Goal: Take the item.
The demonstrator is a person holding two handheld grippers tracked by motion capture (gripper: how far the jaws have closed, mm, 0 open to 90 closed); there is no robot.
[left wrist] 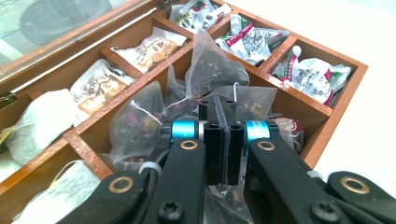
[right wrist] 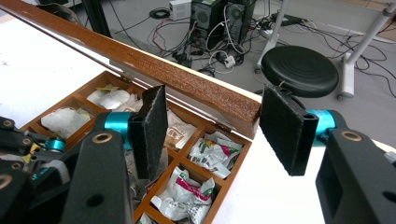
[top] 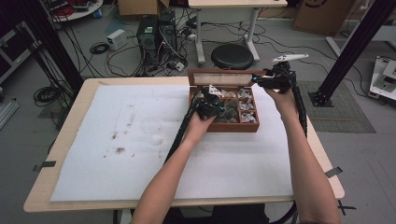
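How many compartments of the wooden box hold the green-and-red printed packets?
3, in a row along one side of the wooden box: packets at the far end, middle, near end. The left tongs hide some compartments, so maybe more.

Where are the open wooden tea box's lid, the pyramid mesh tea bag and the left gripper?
wooden lid [right wrist: 187, 84], right gripper view, front edge.
pyramid mesh tea bag [left wrist: 212, 65], left gripper view, upper mesh face.
left gripper [left wrist: 224, 144], left gripper view, between closed fingertips.
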